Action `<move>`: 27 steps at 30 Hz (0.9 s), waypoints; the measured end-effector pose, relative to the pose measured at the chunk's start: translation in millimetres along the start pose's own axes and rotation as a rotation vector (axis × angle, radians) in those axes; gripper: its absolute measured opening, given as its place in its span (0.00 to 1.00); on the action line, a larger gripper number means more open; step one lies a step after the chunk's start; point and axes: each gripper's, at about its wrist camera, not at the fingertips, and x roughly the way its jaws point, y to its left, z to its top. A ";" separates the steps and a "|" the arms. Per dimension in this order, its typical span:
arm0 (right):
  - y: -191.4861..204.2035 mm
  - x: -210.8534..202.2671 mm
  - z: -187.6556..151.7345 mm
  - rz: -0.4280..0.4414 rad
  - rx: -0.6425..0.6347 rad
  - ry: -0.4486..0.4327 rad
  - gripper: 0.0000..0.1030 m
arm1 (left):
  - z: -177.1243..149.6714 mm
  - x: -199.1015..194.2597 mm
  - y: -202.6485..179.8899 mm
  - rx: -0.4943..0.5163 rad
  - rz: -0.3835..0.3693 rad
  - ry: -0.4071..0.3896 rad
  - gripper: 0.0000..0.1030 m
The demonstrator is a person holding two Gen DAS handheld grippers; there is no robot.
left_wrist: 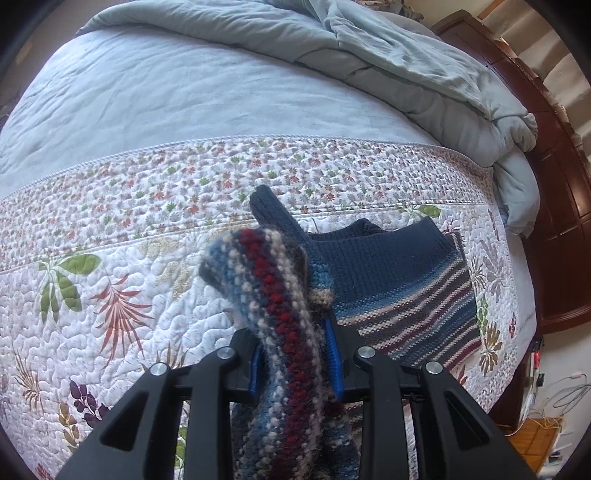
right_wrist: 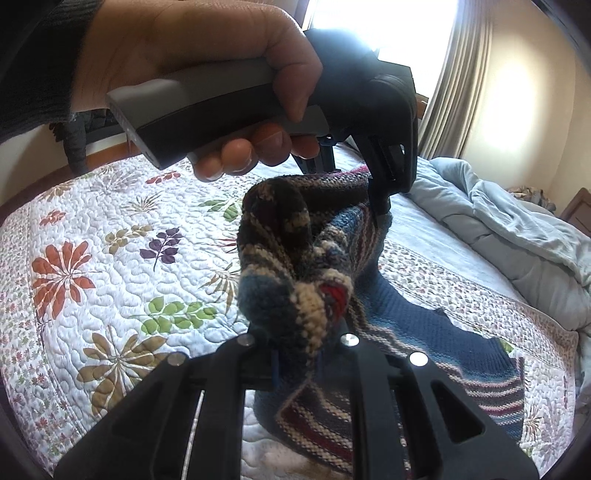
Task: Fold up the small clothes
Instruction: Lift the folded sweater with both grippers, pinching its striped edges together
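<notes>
The small knitted sweater point(left_wrist: 391, 280) is navy at the neck, then striped blue, cream, grey and dark red. The quilted bedspread point(right_wrist: 110, 258) is white with orange, green, purple and tan leaves. The rumpled duvet point(left_wrist: 406, 59) is pale blue-grey.

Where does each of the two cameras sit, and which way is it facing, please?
Left wrist: on the left gripper, looking down over the quilt towards the headboard; only its own fingers show.
Right wrist: on the right gripper, facing the window; the person's left hand shows.
Shared: the striped sweater, held in both grippers, and the quilt.
</notes>
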 end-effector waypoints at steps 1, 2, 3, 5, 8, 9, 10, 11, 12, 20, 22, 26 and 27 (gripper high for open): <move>-2.9 -1.7 -0.6 -0.002 0.003 -0.003 0.11 | 0.6 -0.7 -3.1 0.002 0.001 -0.001 0.27; -5.5 -3.2 -0.6 -0.003 0.006 -0.006 0.11 | 1.4 -1.1 -6.0 0.004 0.003 -0.001 0.27; -8.9 -5.3 -1.1 -0.004 0.011 -0.008 0.11 | 2.1 -1.6 -10.1 0.007 0.006 0.000 0.27; -13.5 -8.2 -1.5 -0.006 0.017 -0.011 0.11 | 3.8 -1.8 -14.2 0.011 0.009 0.002 0.27; -20.6 -13.2 -3.7 -0.011 0.028 -0.018 0.11 | 6.9 -0.8 -26.0 0.022 0.016 0.005 0.27; -24.0 -15.6 -5.2 -0.012 0.033 -0.021 0.11 | 7.6 -0.2 -29.8 0.025 0.016 0.005 0.27; -26.4 -16.4 -6.1 -0.014 0.037 -0.022 0.11 | 8.3 0.3 -32.3 0.027 0.016 0.005 0.27; -29.1 -17.8 -7.3 -0.015 0.041 -0.022 0.11 | 9.2 1.3 -36.0 0.030 0.017 0.006 0.27; -32.4 -19.6 -8.3 -0.018 0.046 -0.024 0.11 | 10.3 2.8 -40.9 0.034 0.018 0.008 0.27; -61.8 -32.8 -22.8 -0.036 0.118 -0.035 0.11 | 18.0 13.1 -77.7 0.069 0.017 0.016 0.27; -70.0 -37.0 -28.6 -0.044 0.136 -0.037 0.11 | 19.7 16.7 -88.9 0.078 0.016 0.019 0.27; -87.8 -43.7 -40.1 -0.059 0.173 -0.036 0.11 | 23.0 26.7 -111.9 0.094 0.005 0.024 0.27; -91.3 -45.1 -42.6 -0.062 0.180 -0.035 0.11 | 23.7 29.6 -116.9 0.097 0.004 0.027 0.27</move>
